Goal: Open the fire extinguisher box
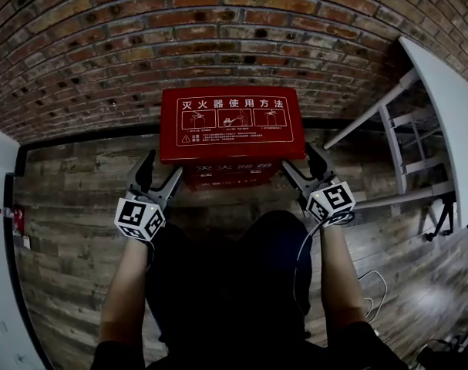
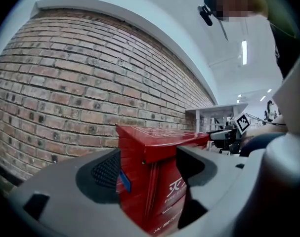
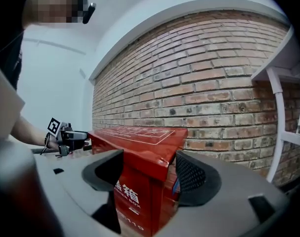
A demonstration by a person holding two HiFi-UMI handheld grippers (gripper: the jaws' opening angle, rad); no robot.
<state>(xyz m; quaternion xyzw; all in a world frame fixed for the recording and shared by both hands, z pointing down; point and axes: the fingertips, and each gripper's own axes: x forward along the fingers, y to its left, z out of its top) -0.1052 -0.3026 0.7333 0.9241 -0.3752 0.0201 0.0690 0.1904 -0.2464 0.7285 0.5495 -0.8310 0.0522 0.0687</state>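
Box [image 1: 230, 177] mostly hidden under lid [image 1: 231, 126]; left gripper [image 1: 164, 163], right gripper [image 1: 297, 156] gape astride corners.

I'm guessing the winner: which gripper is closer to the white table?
Right. The right gripper sits at the right front corner of the red box, on the side of the white table. The left gripper sits at its left front corner, farther off.

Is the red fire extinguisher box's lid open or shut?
Shut. The lid lies flat on the box, its lip overlapping the box's walls in both gripper views.
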